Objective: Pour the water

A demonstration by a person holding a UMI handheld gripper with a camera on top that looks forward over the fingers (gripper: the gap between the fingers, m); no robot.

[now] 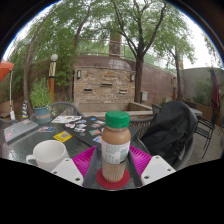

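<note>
Gripper (115,172) at the bottom centre of the frame is clamping a bottle (116,146) between its pink pads, holding it upright with the green cap on. A white mug (47,154) is sitting on the table (30,140) at lower left, just beside the fingers. Pouring is seemingly not yet beginning: the bottle is not tilting toward the mug.

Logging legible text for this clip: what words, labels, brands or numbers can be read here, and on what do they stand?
None can be read.
Bottle between the fingers of the claw: it has a pale label, print too small to read.
White mug beside it: no print visible.
Cards and papers on the table: coloured, but any text is too blurred.
</note>
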